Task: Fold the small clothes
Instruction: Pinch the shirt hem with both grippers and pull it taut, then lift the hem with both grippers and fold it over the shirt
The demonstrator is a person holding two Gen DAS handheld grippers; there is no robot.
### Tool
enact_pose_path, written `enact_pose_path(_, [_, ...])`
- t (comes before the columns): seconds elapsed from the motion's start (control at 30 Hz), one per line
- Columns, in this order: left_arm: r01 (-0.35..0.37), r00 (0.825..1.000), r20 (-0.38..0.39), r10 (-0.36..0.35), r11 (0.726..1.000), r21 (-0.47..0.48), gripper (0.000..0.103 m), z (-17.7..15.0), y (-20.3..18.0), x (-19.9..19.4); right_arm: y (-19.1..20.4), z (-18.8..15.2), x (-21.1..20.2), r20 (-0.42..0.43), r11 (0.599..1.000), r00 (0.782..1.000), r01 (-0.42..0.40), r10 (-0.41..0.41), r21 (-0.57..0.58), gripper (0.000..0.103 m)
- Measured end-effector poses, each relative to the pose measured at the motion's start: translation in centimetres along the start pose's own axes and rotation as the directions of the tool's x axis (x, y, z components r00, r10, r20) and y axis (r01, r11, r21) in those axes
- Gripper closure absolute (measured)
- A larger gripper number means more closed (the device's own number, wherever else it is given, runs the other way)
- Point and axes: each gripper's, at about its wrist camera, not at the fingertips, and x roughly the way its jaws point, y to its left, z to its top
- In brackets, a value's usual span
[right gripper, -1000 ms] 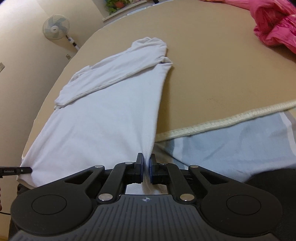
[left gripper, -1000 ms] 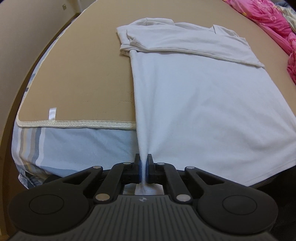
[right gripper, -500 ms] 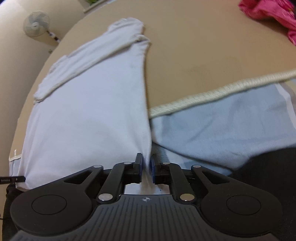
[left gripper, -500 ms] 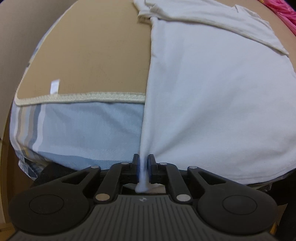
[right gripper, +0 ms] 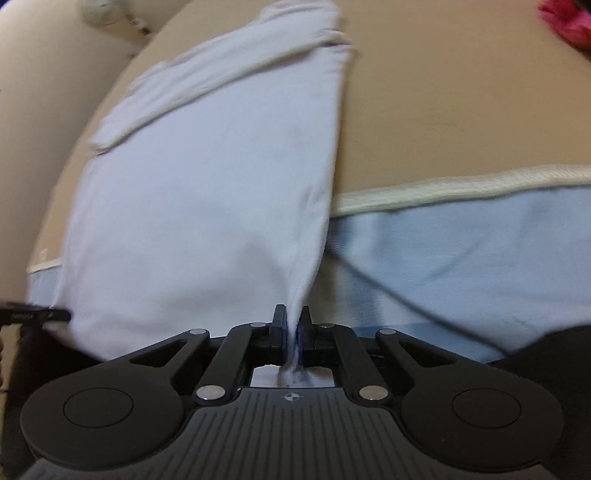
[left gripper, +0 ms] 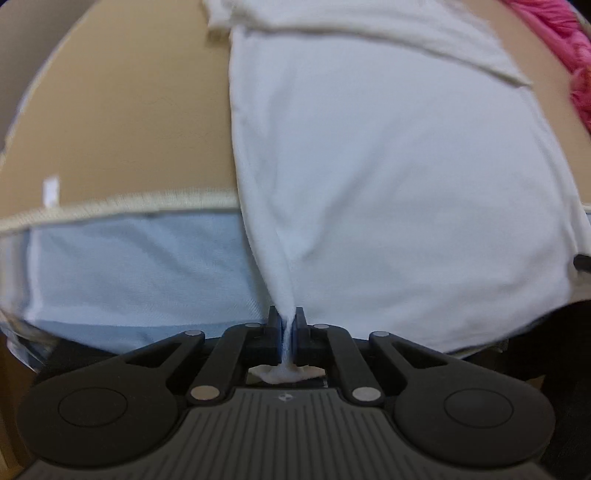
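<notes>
A white T-shirt lies spread on a tan mat, its sleeves folded across the top; its lower part hangs over the mat's front edge. My left gripper is shut on the shirt's bottom left corner, with cloth bunched behind the pads. In the right wrist view the same T-shirt stretches up and left, and my right gripper is shut on its bottom right corner. The tip of the left gripper shows at the left edge there.
The tan mat has a cream braided border and lies over a light blue sheet. Pink fabric is heaped at the far right. A standing fan is by the wall.
Both grippers have sunk and tipped further down over the bed's front edge, pulling the shirt's hem toward me. The shirt fills more of each view and the blue sheet shows more.
</notes>
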Motion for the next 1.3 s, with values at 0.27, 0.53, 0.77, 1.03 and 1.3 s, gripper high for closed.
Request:
enact_pose_path(0.27, [0.032,0.982,0.189,-0.022,0.998,-0.052,0.099,-0.8,0.4,-9.5,1.2,2.2,-10.6,0.223,0.998,0.973,-0.066,0.065,0.001,0.099])
enact_pose_path(0.53, [0.039,0.993,0.11,-0.036,0.999,-0.027,0.099,-7.6,-1.1,-10.6,0.1,-4.0,-13.7,0.164,0.993,0.985,-0.076,0.061,0.092,0.099])
enact_pose_path(0.77, [0.046,0.998,-0.03,-0.049,0.995,-0.09,0.099,-9.6,-0.5,-7.5,-0.8,-7.2,-12.4,0.025,0.971,0.998,-0.055,0.05,0.232,0.099])
enact_pose_path(1.03, [0.089,0.996,-0.016,-0.091,0.989,-0.122,0.099,5.8,2.8,-7.1,-0.2,7.5,-8.8,0.056,0.951,0.994,-0.108,0.096,0.289,0.099])
enact_pose_path(1.3, [-0.016,0.998,0.051,0.04,0.91,-0.414,0.021,27.6,11.6,-0.3,-2.3,26.6,1.5,0.114,0.825,0.986,0.033,-0.118,0.564,0.044])
